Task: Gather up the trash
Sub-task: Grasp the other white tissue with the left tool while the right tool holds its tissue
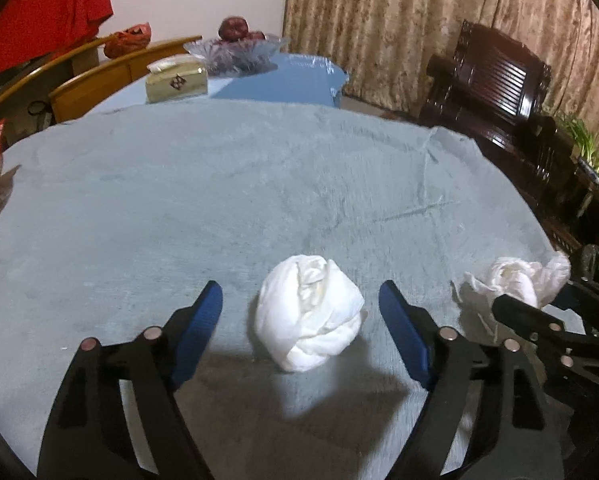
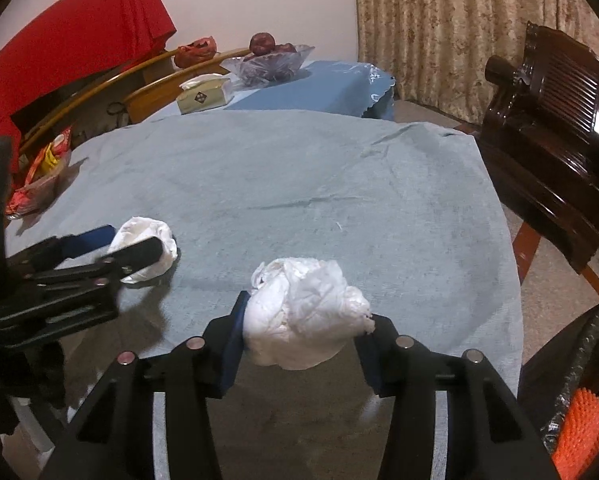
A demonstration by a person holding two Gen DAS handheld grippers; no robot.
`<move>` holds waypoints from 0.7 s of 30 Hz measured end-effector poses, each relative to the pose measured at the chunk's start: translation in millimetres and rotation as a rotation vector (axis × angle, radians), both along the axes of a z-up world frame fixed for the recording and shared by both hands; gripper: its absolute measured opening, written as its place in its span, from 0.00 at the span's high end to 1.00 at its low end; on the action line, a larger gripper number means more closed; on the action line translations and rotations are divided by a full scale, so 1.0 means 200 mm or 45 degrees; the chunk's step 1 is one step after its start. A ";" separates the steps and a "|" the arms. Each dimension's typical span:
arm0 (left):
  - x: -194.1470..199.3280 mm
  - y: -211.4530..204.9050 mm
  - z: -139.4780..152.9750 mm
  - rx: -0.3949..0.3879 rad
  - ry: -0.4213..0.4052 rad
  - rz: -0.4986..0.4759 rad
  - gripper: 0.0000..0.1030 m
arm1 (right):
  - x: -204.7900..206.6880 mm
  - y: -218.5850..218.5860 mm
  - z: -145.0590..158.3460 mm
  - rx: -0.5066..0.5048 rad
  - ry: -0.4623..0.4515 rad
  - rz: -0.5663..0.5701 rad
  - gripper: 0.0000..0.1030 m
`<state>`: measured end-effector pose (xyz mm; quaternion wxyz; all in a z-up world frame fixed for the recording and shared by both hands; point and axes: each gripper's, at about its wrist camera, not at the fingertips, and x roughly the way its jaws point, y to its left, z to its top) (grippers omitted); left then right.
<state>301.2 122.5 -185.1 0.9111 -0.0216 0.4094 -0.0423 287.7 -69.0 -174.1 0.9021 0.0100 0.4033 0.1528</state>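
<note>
From your left wrist view, your left gripper [image 1: 301, 304] is spread wide over the grey-blue cloth [image 1: 219, 200] covering the table. A balled white tissue [image 1: 309, 312] sits on the cloth between the blue pads [image 1: 203, 332], touching neither. To the right, a second crumpled tissue [image 1: 515, 276] is pinched in your right gripper [image 1: 539, 304], near the table's edge. Farther back, a tissue box [image 1: 177, 79] and a glass fruit bowl [image 1: 237, 50] stand on a brighter blue tablecloth [image 1: 299, 80]. Patterned curtains [image 1: 419, 20] hang behind, and a dark wooden armchair [image 1: 495, 84] stands to the right.

From your right wrist view, your right gripper [image 2: 303, 332] is closed on the crumpled tissue [image 2: 303, 320], both pads pressed into its sides, the wad lifted just above the cloth [image 2: 299, 180]. Off to the left, your left gripper [image 2: 127, 246] brackets the other tissue [image 2: 147, 252]. A snack packet bowl [image 2: 39, 176] sits at the table's left edge. A red cloth [image 2: 79, 32] hangs at the back wall, above wooden chair backs [image 2: 159, 80]. At lower right, a black bin bag [image 2: 571, 368] stands open beside the table.
</note>
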 end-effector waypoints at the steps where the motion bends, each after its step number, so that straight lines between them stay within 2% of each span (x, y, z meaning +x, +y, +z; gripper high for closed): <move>1: 0.01 0.00 -0.02 -0.008 0.021 -0.004 0.38 | 0.00 0.00 0.00 0.001 -0.001 0.000 0.52; 2: 0.02 -0.01 -0.03 -0.020 0.039 -0.005 0.50 | 0.00 -0.01 0.00 0.001 -0.001 0.001 0.52; 5: -0.01 0.00 -0.04 -0.049 0.048 0.002 0.58 | 0.00 -0.01 0.01 0.009 -0.005 0.001 0.52; 10: -0.08 0.00 0.05 -0.061 0.001 0.006 0.60 | -0.04 -0.01 0.06 0.023 -0.030 0.006 0.52; 21: -0.33 -0.07 0.37 -0.021 -0.127 0.015 0.60 | -0.22 -0.06 0.26 0.071 -0.111 0.005 0.52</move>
